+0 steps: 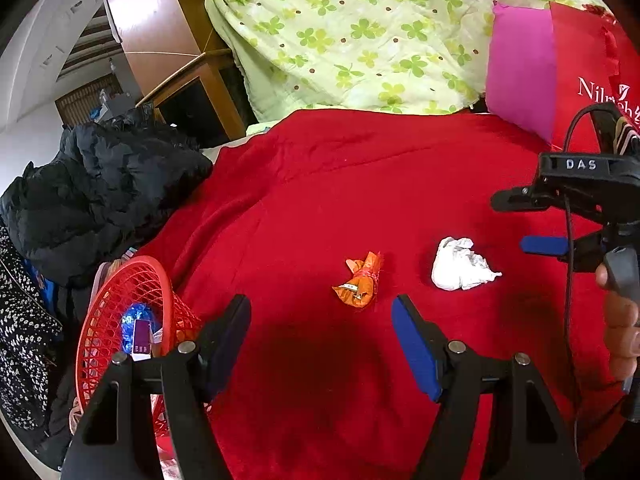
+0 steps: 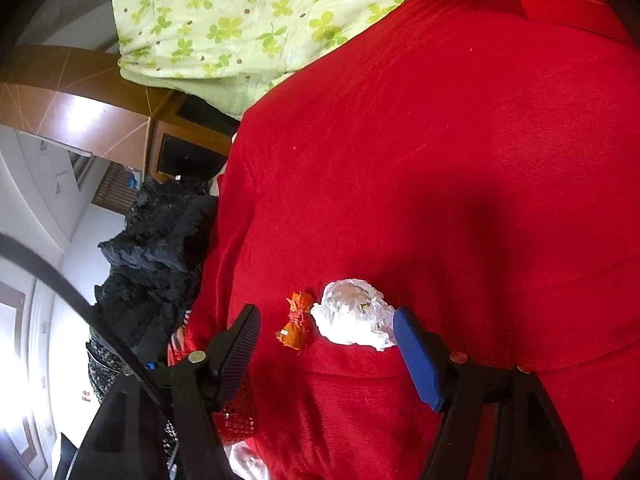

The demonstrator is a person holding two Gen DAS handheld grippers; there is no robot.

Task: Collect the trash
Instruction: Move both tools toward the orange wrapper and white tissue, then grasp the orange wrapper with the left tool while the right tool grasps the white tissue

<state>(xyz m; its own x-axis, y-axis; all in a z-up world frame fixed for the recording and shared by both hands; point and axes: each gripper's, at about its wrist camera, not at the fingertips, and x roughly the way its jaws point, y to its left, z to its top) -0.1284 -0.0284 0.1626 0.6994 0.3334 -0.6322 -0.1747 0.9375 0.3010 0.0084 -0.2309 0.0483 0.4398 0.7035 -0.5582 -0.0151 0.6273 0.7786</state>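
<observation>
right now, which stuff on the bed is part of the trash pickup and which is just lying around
Part of the job:
- orange wrapper
- crumpled white tissue
- red mesh basket, some trash already inside
- left gripper and right gripper, both open

Just lying about:
- black puffy jacket
- green clover quilt
- pink pillow
- red blanket

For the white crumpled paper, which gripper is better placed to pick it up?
Probably the right gripper: the white crumpled paper lies just ahead of its open jaws, while it sits off to the side of the left gripper.
</observation>
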